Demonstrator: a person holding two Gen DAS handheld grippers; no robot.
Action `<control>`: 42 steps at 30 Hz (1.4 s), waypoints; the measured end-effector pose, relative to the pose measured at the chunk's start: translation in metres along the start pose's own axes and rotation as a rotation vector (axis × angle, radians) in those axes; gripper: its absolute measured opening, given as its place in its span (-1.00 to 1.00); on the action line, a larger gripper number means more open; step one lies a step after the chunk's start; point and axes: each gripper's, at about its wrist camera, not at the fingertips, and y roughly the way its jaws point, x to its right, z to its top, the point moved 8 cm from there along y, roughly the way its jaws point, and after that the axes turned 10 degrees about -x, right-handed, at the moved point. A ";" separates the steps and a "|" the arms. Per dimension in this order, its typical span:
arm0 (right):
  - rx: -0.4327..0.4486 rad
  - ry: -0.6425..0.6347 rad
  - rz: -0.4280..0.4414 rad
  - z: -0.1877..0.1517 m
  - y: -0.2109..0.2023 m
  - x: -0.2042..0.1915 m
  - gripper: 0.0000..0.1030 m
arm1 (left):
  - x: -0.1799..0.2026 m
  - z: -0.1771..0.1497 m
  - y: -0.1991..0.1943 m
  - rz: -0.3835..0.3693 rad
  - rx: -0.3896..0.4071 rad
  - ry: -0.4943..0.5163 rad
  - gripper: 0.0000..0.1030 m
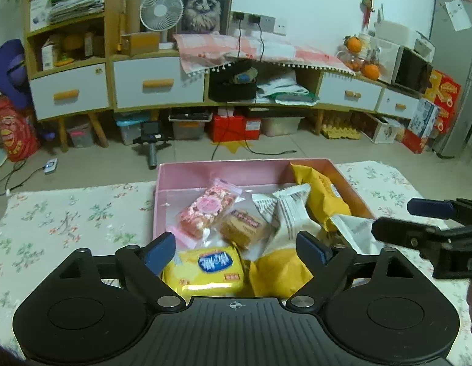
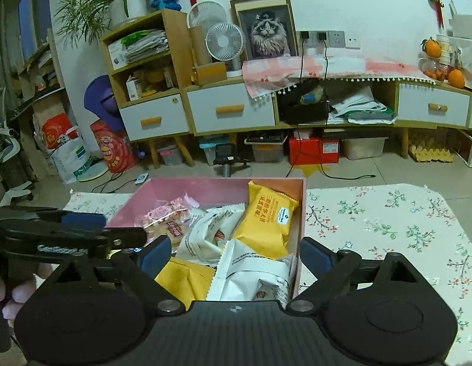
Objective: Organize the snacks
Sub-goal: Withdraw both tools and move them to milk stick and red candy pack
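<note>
A pink box (image 1: 162, 183) on the floral tablecloth holds several snack packets. Among them are a pink one (image 1: 205, 210), a brown cookie pack (image 1: 242, 227), white ones (image 1: 289, 213) and yellow ones (image 1: 324, 195). My left gripper (image 1: 236, 250) stands open above the box's near end, over a yellow packet with a blue label (image 1: 205, 270); nothing touches its pads. My right gripper (image 2: 236, 253) is open too, above a white packet (image 2: 251, 271) and beside a yellow packet (image 2: 266, 219). The box's right wall (image 2: 301, 213) runs between its fingers. Each gripper shows in the other's view, the right (image 1: 393, 218) and the left (image 2: 123, 227).
The floral tablecloth (image 2: 388, 228) spreads on both sides of the box. A person's fingers (image 2: 19, 292) hold the left gripper's handle. Beyond the table lie a tiled floor with cables and a long cabinet (image 1: 156, 85) with drawers, fans and boxes underneath.
</note>
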 end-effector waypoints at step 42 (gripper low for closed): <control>-0.255 -0.254 -0.098 -0.127 -0.035 0.016 0.52 | 0.077 -0.151 -0.035 -0.103 -0.161 0.111 0.90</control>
